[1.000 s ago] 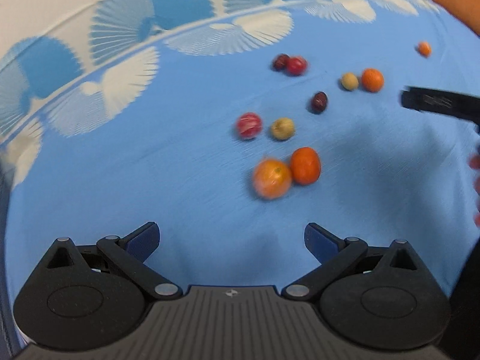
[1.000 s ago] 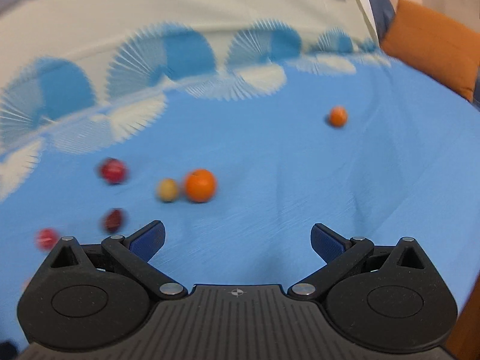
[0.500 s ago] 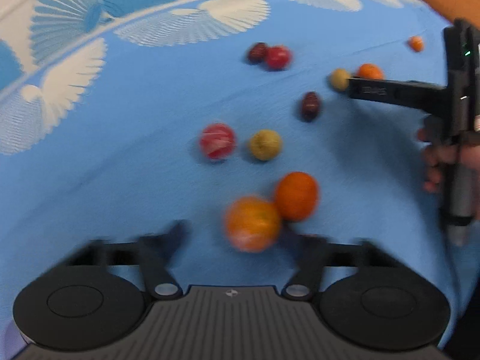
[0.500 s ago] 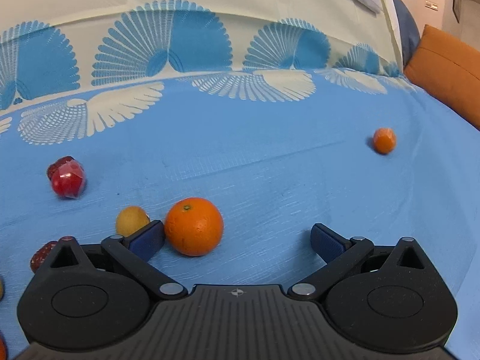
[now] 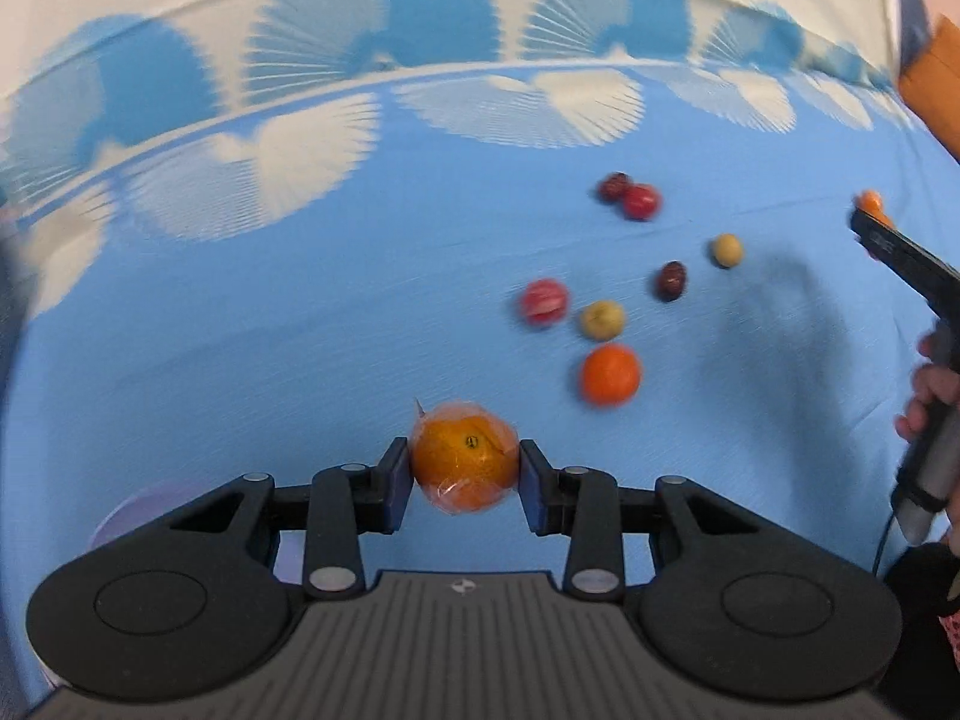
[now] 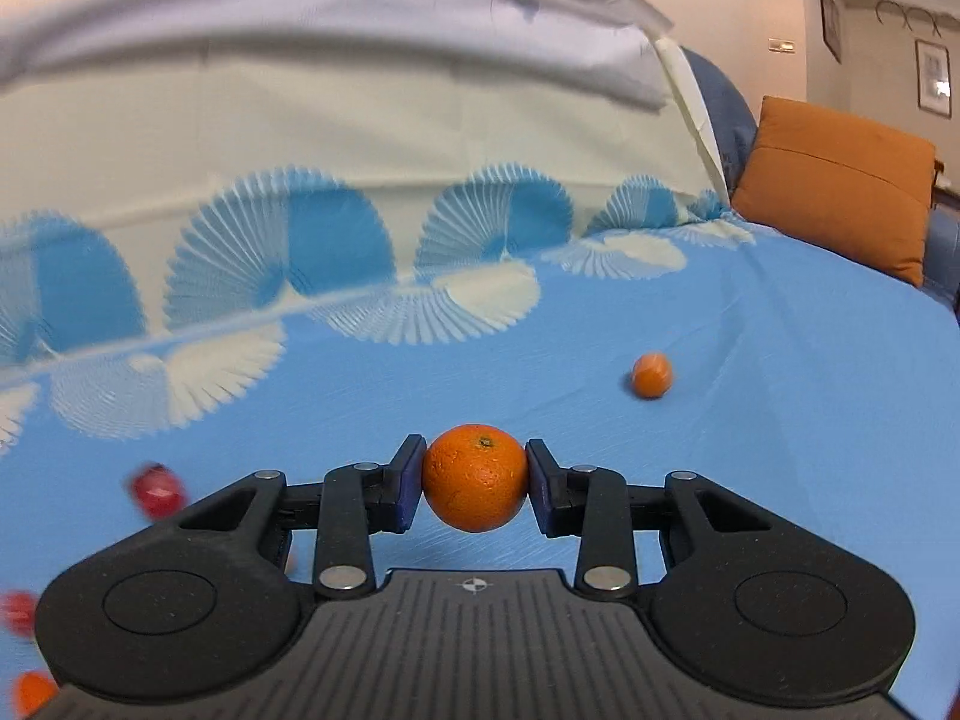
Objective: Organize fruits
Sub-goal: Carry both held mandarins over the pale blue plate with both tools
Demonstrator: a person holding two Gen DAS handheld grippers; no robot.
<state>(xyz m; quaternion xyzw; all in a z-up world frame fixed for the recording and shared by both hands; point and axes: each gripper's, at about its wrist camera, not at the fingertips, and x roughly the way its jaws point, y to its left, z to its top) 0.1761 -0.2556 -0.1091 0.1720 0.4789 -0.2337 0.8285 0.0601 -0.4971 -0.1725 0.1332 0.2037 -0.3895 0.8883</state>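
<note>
Sorting the fruits had only just begun, going by how things lay. The left gripper [image 5: 465, 483] had a wrapped orange [image 5: 465, 461] between its two blue pads, and its jaws were closing on it, pads touching both sides. The right gripper [image 6: 474, 483] had a bare orange [image 6: 475, 477] between its pads too, and its jaws were also closing, snug on the fruit. Both oranges looked to be up off the blue bedsheet [image 5: 300, 330].

The rest were scattered on the sheet. In the left view there was another orange [image 5: 610, 374], a yellow fruit [image 5: 602, 320], a pink-red fruit [image 5: 543, 302], a dark red fruit [image 5: 671, 280], a small yellow fruit [image 5: 727, 250] and two red fruits [image 5: 631, 196] touching each other. A small orange [image 6: 652, 375] sat far off by itself, well apart from the others.

No bowl or tidy pile could be made out for sure. So most of the job was left: two fruits were in hand, and many more waited.
</note>
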